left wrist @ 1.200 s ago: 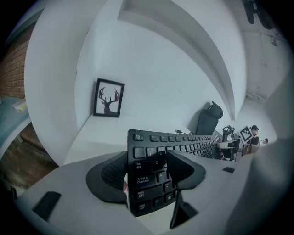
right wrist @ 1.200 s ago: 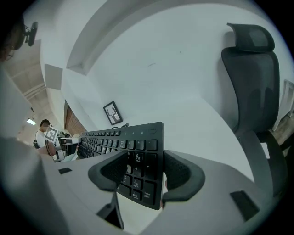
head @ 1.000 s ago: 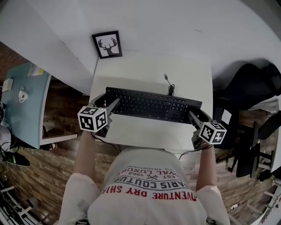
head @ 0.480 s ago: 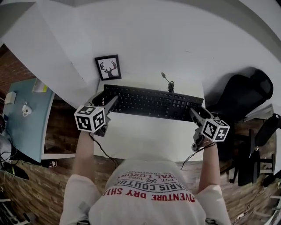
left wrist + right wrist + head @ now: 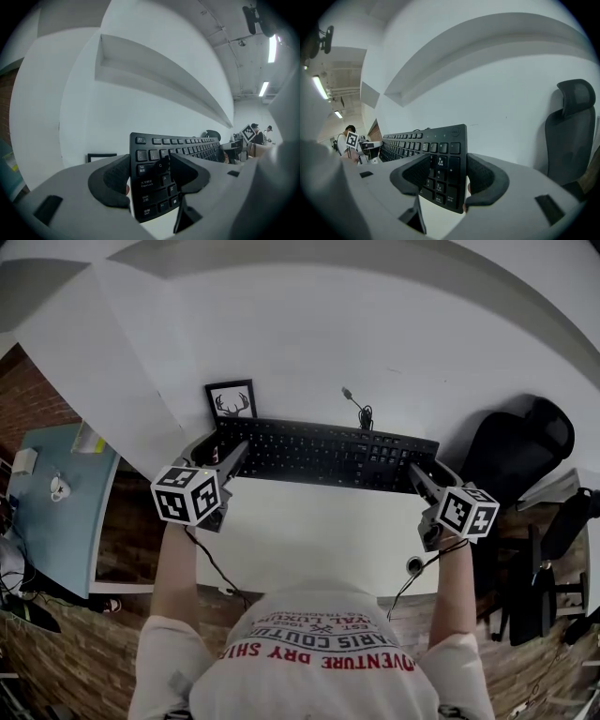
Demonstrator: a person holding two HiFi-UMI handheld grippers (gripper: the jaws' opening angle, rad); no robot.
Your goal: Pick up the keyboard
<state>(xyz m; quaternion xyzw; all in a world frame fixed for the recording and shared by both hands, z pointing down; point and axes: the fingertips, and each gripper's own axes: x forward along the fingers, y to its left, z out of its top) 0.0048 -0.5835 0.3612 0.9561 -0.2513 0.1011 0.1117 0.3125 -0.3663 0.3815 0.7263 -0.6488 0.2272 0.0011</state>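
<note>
Keyboard (image 5: 328,454) now sits higher in our view than a second ago, apparently lifted off the table (image 5: 319,540). Our left gripper (image 5: 232,457) and right gripper (image 5: 413,476) pinch its two ends, so we judge the pickup nearly done.

White table (image 5: 319,531) against a white wall (image 5: 328,324), bare across its near part. Small black-framed picture (image 5: 232,399) of an antlered deer head at the table's far left corner, by the wall. Black office chair (image 5: 511,451) just right of the table; headrest (image 5: 576,96) and back large at the right of the right gripper view. More dark chair frames (image 5: 548,568) further right. Pale blue table (image 5: 52,512) well off to the left, with a small white cup-like object (image 5: 58,488) on it. Brick-patterned floor (image 5: 127,521) between the two tables. In the left gripper view, a long white ledge (image 5: 159,70) high on the wall, and strip lights (image 5: 272,47) on the ceiling.
</note>
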